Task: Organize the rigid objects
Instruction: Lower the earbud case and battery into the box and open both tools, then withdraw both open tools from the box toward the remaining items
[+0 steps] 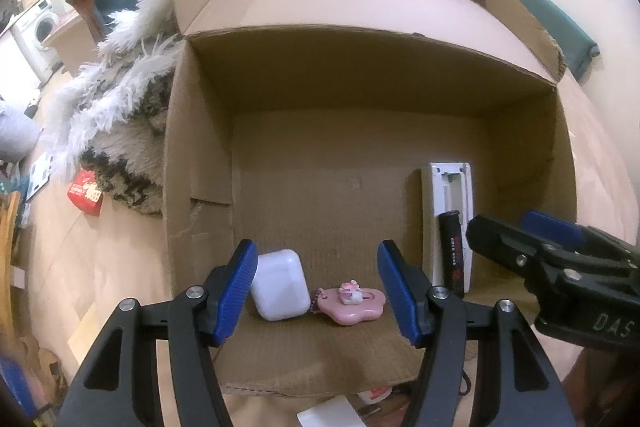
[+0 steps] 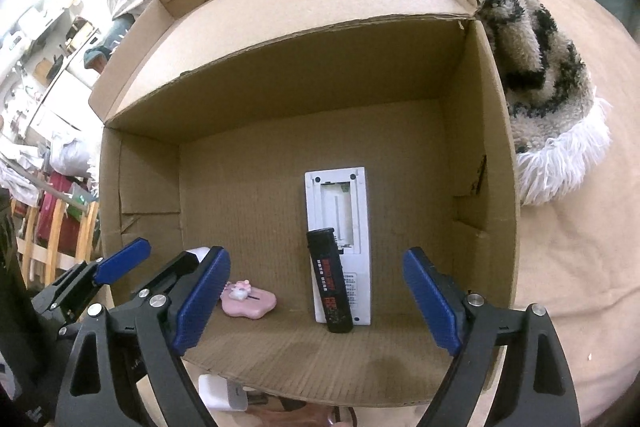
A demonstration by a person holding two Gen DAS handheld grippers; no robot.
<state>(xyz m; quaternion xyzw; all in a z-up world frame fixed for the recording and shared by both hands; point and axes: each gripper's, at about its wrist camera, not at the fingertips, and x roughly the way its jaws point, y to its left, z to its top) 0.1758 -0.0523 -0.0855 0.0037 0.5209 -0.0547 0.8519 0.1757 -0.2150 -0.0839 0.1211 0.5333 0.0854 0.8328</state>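
Cardboard box [image 1: 200,155] lies open toward both grippers, holding four items near its front edge: a white earbud case [image 1: 280,285], a pink flower-shaped charm [image 1: 352,305], a white remote [image 2: 338,223] lying back-up with its battery bay exposed, and a black lighter [image 2: 330,283] resting on the remote. Left gripper [image 1: 316,291] is spread wide and empty, framing case and charm. Right gripper [image 2: 316,299] is likewise wide and empty, framing remote and lighter. All items appear light and stiff; the glossy case may slip, so grip its flat sides. Left view alone shows the case fully; right view alone shows the remote's whole length.
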